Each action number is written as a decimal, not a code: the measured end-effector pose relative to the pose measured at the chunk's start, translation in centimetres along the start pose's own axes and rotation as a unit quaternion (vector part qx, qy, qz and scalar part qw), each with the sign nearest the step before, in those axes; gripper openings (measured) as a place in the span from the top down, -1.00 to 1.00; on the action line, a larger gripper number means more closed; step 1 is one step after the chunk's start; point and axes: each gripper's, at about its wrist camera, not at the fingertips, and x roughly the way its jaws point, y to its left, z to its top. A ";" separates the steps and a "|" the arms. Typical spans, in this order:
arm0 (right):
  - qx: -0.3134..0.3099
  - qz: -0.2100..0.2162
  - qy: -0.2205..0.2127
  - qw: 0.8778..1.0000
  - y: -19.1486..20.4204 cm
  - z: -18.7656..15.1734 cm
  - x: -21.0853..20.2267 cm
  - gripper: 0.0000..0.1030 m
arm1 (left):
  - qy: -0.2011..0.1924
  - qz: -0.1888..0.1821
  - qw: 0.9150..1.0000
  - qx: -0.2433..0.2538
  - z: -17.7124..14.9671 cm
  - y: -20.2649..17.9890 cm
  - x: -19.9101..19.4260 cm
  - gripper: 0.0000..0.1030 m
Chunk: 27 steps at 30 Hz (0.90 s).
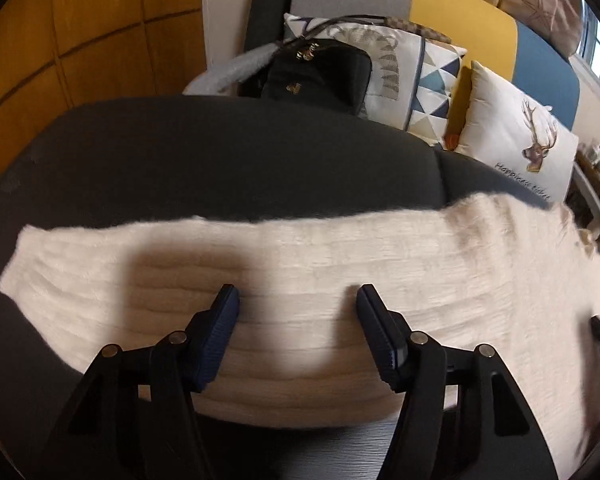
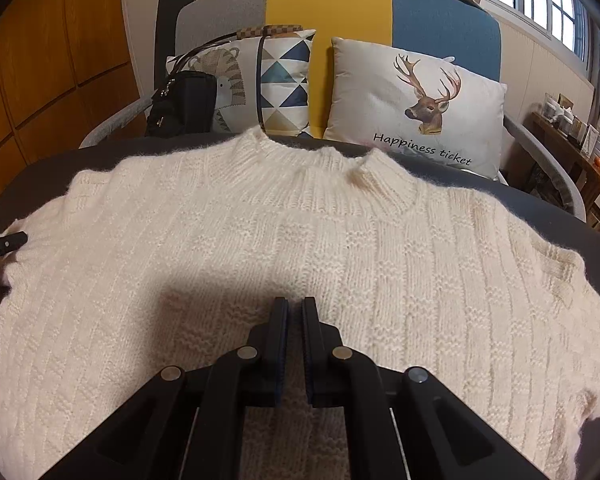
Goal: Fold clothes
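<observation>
One cream chunky-knit sweater spread flat on a dark rounded cushion, ribbed collar towards three printed pillows, left gripper held parted above the knit, nothing grasped, right gripper clenched over the sweater's middle, one black handbag beside the pillows.

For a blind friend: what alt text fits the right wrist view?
A cream knitted sweater lies spread flat on a dark cushion, with the shut right gripper over its middle. Behind stands a deer pillow.
</observation>
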 end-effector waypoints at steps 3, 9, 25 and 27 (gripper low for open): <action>0.000 0.000 0.000 1.000 0.1 0.0 0.0 0.91 | -0.003 0.018 1.000 -0.025 0.3 2.6 0.3 -0.28; -0.001 -0.002 0.000 1.000 0.0 0.0 0.0 0.91 | -0.001 0.075 0.996 -0.053 0.7 7.5 1.4 -0.58; 0.000 0.000 -0.002 1.000 -0.1 -0.1 0.1 0.90 | 0.007 -0.101 0.991 0.084 1.7 -10.8 2.3 -0.29; -0.001 0.000 -0.003 1.000 -0.1 -0.1 0.1 0.90 | 0.010 -0.082 0.991 0.108 1.9 -12.4 3.8 -0.26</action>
